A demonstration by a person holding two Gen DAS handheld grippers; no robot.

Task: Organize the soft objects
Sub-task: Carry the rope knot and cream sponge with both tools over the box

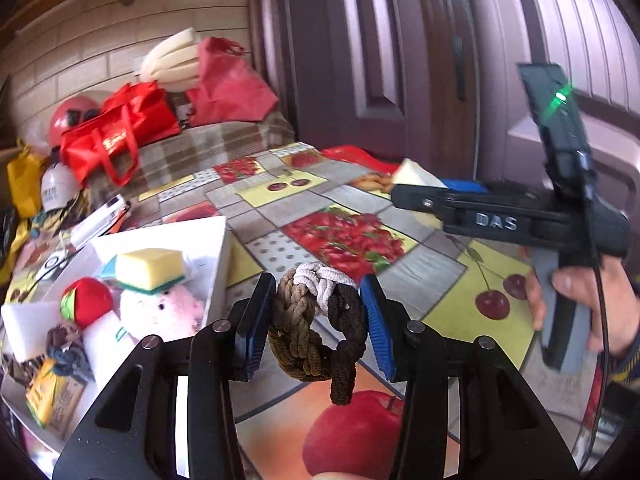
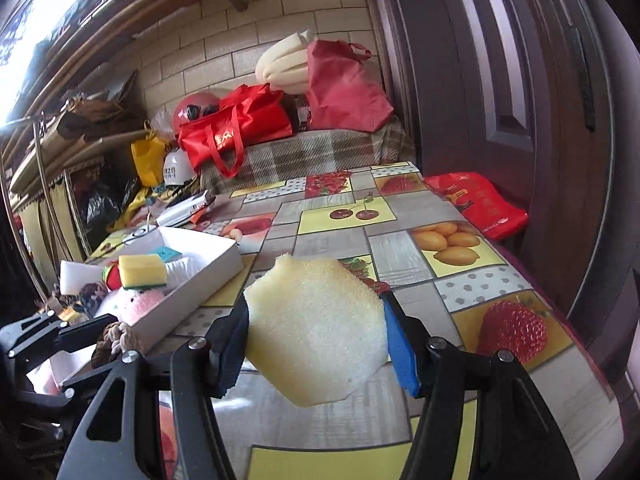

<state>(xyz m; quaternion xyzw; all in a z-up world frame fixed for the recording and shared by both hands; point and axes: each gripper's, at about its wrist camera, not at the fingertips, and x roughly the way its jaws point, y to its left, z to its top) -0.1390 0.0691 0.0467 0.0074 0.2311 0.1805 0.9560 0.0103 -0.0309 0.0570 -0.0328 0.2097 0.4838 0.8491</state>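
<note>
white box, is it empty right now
No, the white box already holds a yellow sponge, a pink plush toy and a red ball.

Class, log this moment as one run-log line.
left gripper: holds knotted rope | right gripper: holds foam piece | white box: partly filled

This is a lived-in home, a cluttered storage corner of a room. The counter (image 2: 460,280) wears a fruit-printed oilcloth; beyond it lie red shopping bags (image 2: 236,124) on a plaid-covered bench (image 2: 312,152) against a tiled wall (image 2: 240,28), with a dark panelled door (image 2: 500,100) right of the counter.
</note>
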